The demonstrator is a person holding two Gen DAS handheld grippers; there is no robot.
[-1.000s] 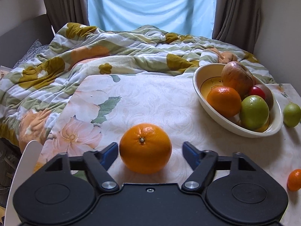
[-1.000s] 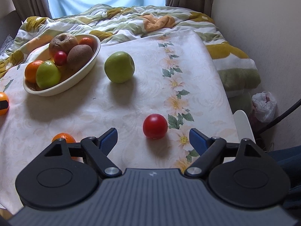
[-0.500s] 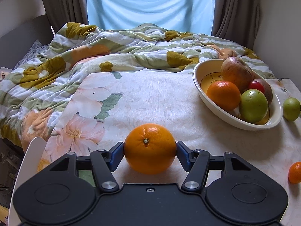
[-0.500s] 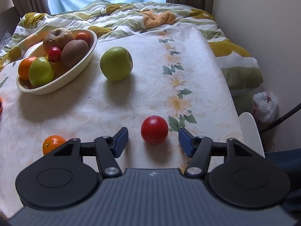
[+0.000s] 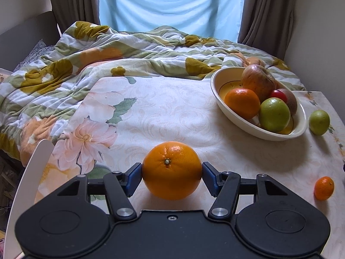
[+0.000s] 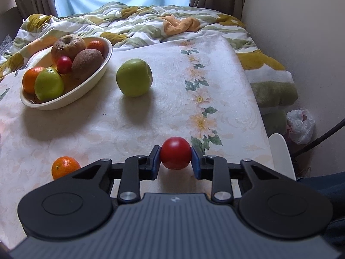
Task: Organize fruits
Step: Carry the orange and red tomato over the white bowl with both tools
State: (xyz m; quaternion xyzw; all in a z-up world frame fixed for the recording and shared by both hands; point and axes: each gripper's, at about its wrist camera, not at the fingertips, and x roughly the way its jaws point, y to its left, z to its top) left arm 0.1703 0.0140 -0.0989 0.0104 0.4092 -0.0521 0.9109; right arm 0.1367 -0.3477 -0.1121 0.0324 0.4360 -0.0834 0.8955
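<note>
My left gripper [image 5: 172, 176] is shut on a large orange [image 5: 171, 170] just above the floral tablecloth. My right gripper [image 6: 175, 159] is shut on a small red fruit [image 6: 175, 155] near the table's front right. A cream oval bowl [image 5: 300, 127] holds an orange, a green apple, a brown apple, a kiwi and a small red fruit; it also shows in the right wrist view [image 6: 64, 100]. A loose green apple [image 6: 134, 77] lies right of the bowl. A small mandarin [image 6: 64, 166] lies on the cloth at front.
A rumpled floral quilt [image 5: 107, 49] lies on the bed behind the table. A white chair back [image 5: 28, 172] stands at the table's left edge, another [image 6: 281, 153] at its right. A wall [image 6: 301, 32] and a plastic bag [image 6: 300, 125] are on the right.
Both grippers closed from open onto their fruits: the left onto the large orange, the right onto the small red fruit. Both fruits have risen slightly off the cloth.
</note>
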